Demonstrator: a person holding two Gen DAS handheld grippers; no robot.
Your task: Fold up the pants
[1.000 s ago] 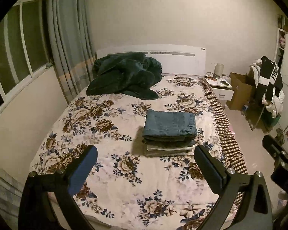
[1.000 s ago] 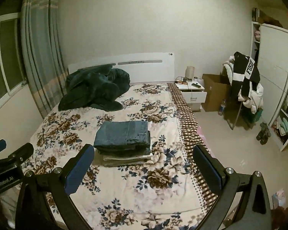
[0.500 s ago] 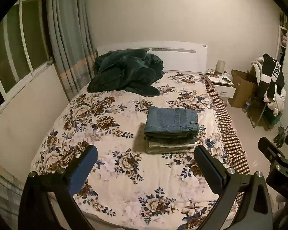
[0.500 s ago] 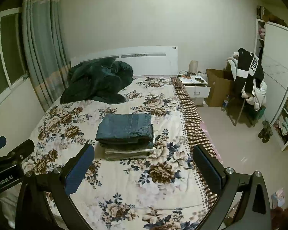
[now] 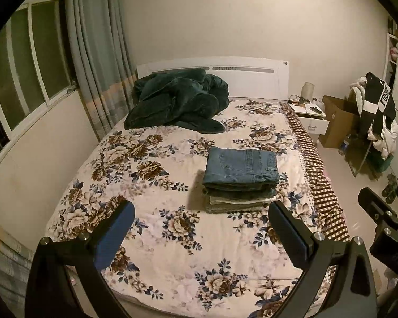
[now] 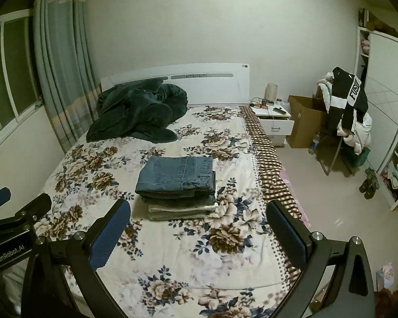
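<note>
Holding both black two-finger grippers, left and right, wide, empty; my careless reach could topple the folded blue denim pants mid-frame.

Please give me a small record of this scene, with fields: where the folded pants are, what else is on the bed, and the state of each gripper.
folded jeans: top of a neat stack of folded clothes
stack place: on the floral bedspread, toward its right side
also on bed: dark green blanket, bunched up by the headboard
beside bed: white nightstand
left gripper: open, empty, above the bed's foot
right gripper: open, empty
contact with clothes: none
</note>
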